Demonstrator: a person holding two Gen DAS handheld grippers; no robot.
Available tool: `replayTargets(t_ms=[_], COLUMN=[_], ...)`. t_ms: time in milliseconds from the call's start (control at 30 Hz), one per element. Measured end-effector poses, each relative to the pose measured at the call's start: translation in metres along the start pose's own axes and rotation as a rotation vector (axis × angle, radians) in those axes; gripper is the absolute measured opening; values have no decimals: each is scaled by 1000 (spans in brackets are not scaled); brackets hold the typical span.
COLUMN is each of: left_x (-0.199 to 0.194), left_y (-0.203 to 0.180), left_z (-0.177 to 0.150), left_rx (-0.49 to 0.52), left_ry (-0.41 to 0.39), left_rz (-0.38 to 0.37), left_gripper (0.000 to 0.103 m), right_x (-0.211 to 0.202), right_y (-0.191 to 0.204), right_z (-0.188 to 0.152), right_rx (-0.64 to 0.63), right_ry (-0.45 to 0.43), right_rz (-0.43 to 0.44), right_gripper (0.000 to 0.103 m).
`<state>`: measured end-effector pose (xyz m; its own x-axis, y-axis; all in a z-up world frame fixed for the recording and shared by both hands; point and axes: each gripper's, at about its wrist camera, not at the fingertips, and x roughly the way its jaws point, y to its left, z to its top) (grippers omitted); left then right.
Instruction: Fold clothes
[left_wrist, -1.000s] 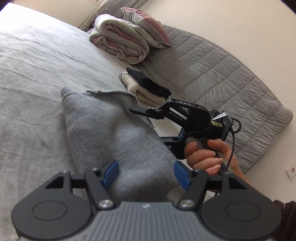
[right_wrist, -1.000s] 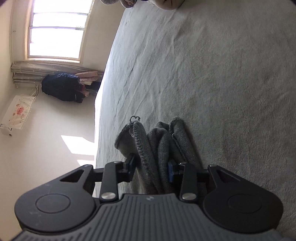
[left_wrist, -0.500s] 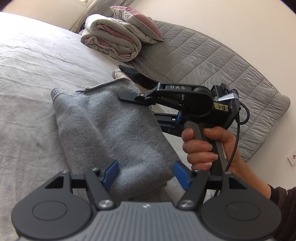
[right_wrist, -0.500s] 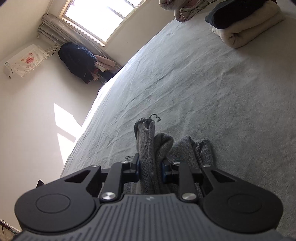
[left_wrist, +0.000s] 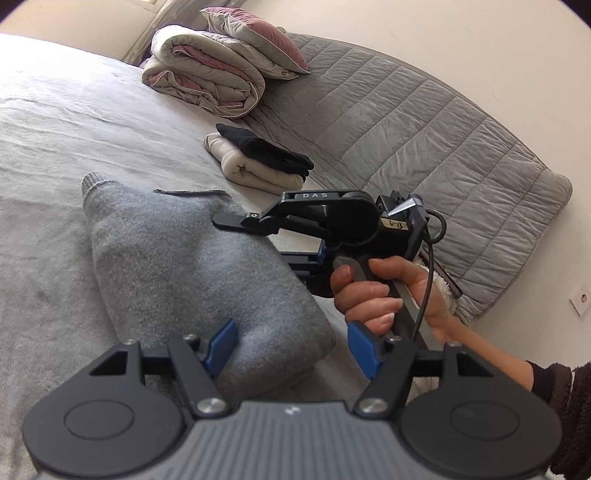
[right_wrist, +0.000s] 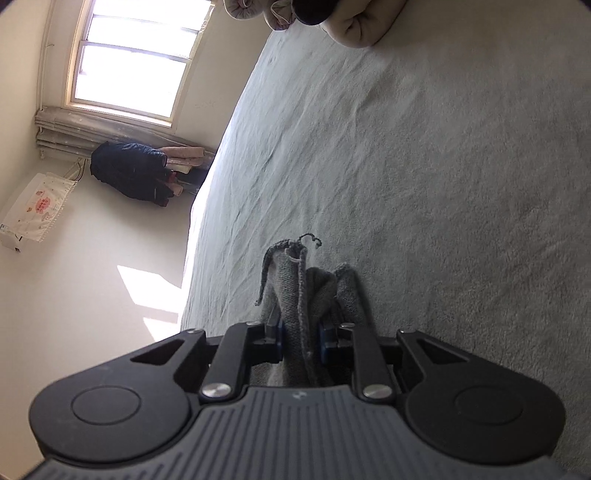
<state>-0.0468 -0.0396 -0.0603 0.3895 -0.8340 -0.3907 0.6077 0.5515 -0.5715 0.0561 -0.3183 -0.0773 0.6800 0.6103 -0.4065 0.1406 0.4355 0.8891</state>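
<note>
A folded grey knit sweater (left_wrist: 192, 258) lies on the grey bed (left_wrist: 55, 129). My left gripper (left_wrist: 291, 349) is open, its blue pads astride the sweater's near corner; the right pad stands clear of the cloth. To the right, a person's hand (left_wrist: 369, 295) grips the other tool, whose upper finger (left_wrist: 236, 220) reaches over the sweater's right edge. In the right wrist view, my right gripper (right_wrist: 301, 338) is closing on a bunched edge of the sweater (right_wrist: 295, 291), and the pads press the knit from both sides.
A small stack of folded beige and black clothes (left_wrist: 258, 162) sits beyond the sweater. A rolled duvet (left_wrist: 207, 77) and pillow (left_wrist: 255, 40) lie at the bed's head beside a quilted grey pad (left_wrist: 424, 129). A dark jacket (right_wrist: 129, 173) hangs under the window (right_wrist: 129, 62).
The right gripper's jaws narrowed from loosely around the bunched sweater edge to pressing on it. The right tool tipped up over the sweater, then settled level. The left gripper stayed open.
</note>
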Motion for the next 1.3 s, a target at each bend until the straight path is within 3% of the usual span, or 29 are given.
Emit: replayTargets(t_ms=[167,300,467,633,900,1233,1267,1300], left_x=[-2,-17,-31,-42,-42,-39,-39,-39], left_y=[-5,-2,15,18,22,22,21,20], left_z=[4,13,25,25,14,10,10,10], left_rx=[19,-8,-55,-62,-72,-90,-87,-83], left_ry=[-2,-64,-139,-126,-103,-137,-141,-146], left_rz=[-6,-3,102,183,199,183,179,176], left_gripper=[68,68,60,58,54,51,51,50], right_x=[-12,-29,-48,-65,-72,-61,-59,-58], right_y=[5,13,40,64,39,25,24,23], right_z=[-1,-2,-19,-52,-55,-70,-71,-72], right_rx=[-32,-102,-343,-603,-367,-217,-201,-184], right_ry=[12,-31,-72,-45,154,251,235,219], right_rz=[12,-6,-36,-55,-51,-47,-44,-41], right_gripper=[28,51,51,51,51,50,41,23])
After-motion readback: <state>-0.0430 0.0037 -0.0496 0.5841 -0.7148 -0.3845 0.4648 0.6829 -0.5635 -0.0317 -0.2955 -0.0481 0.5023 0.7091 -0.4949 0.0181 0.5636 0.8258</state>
